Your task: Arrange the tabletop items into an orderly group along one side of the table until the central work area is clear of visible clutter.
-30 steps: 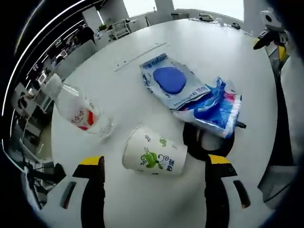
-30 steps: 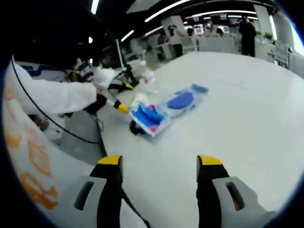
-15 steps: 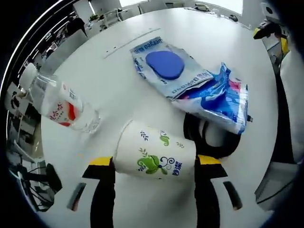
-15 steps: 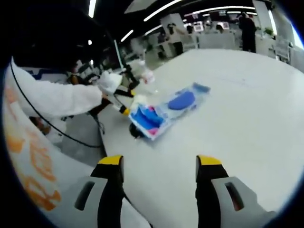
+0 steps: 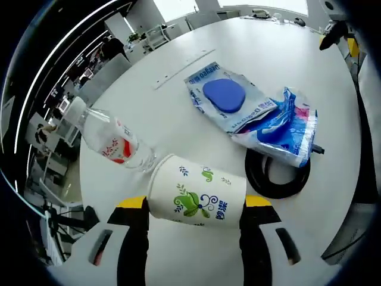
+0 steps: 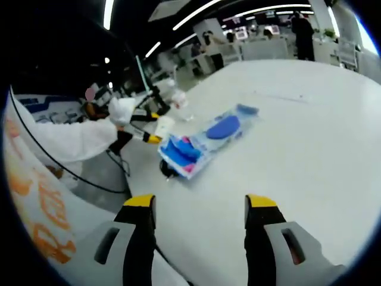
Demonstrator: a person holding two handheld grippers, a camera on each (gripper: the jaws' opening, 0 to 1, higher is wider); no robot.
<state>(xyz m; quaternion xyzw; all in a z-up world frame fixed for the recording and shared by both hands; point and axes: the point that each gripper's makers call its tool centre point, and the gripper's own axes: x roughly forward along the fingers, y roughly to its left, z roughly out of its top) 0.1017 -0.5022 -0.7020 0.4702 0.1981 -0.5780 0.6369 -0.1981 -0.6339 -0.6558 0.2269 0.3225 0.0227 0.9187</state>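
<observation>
A white paper cup (image 5: pixel 196 193) with a green leaf print lies sideways between the jaws of my left gripper (image 5: pixel 195 204), which is shut on it. Just beyond it a clear water bottle (image 5: pixel 110 140) with a red label lies on the white table (image 5: pixel 178 119). Further off are a flat packet with a blue pad (image 5: pixel 226 98), a crumpled blue and pink packet (image 5: pixel 280 128) and a black cable coil (image 5: pixel 277 176). My right gripper (image 6: pixel 199 205) hangs open over the table's near side, nothing between its jaws. From there the left gripper (image 6: pixel 146 136) holds the cup (image 6: pixel 164 126) by the packets (image 6: pixel 205 137).
The table edge runs close behind the cup and bottle, with floor and office desks beyond. A person's white sleeve (image 6: pixel 65 140) reaches in along that edge. The wide white tabletop (image 6: pixel 297 137) stretches to the right of the packets. The right gripper (image 5: pixel 333 39) shows at the far edge.
The left jaws have closed in on the paper cup and now hold it; the cup sits a little nearer and higher. The right gripper has barely moved.
</observation>
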